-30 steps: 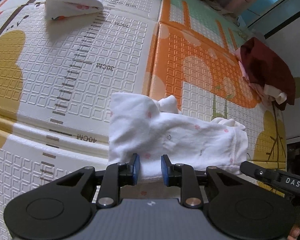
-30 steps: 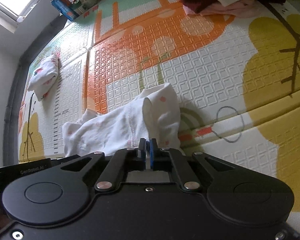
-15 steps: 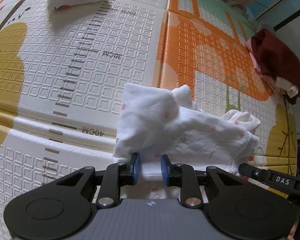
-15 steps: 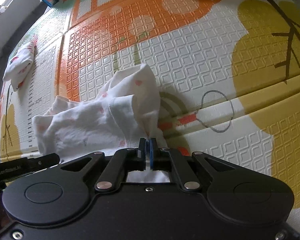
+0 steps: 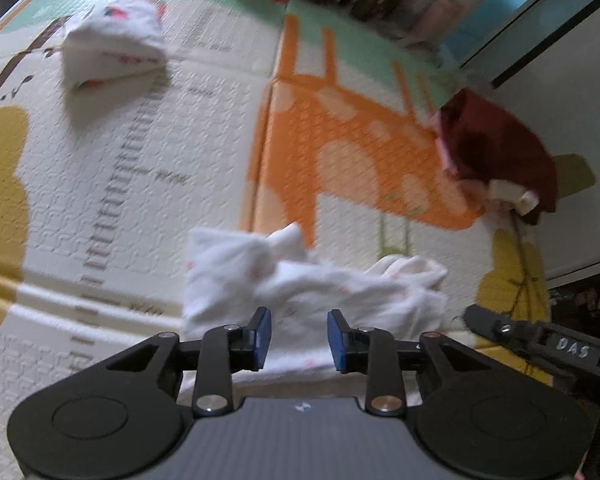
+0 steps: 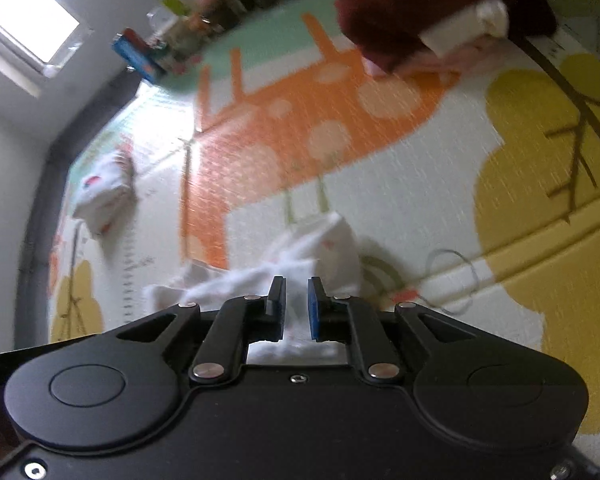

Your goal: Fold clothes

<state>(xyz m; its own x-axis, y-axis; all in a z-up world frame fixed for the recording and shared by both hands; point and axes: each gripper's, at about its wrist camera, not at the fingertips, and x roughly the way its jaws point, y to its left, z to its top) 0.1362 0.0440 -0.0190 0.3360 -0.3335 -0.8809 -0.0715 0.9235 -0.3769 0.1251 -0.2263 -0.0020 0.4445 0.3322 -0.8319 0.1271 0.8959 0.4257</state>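
A white garment with small pink prints [image 5: 312, 280] lies crumpled on the play mat [image 5: 140, 160], just ahead of both grippers. My left gripper [image 5: 299, 338] is open, its blue pads spread wide over the garment's near edge, and the cloth shows in the gap between them. In the right wrist view the same garment [image 6: 312, 252] is bunched in front of my right gripper [image 6: 297, 304], whose jaws stand a little apart with white cloth visible behind the gap. Both views are motion-blurred.
A folded white garment [image 5: 112, 44] rests at the mat's far left. A dark red pile of clothes [image 5: 496, 152] sits at the far right near the wall. A black bar labelled DAS [image 5: 560, 348] crosses the lower right. Boxes and clutter line the mat's far edge.
The right gripper, shut on the garment's edge before, now has its jaws apart. The left jaws have spread wider. Both cameras have risen and tilted, and the garment lies more bunched.
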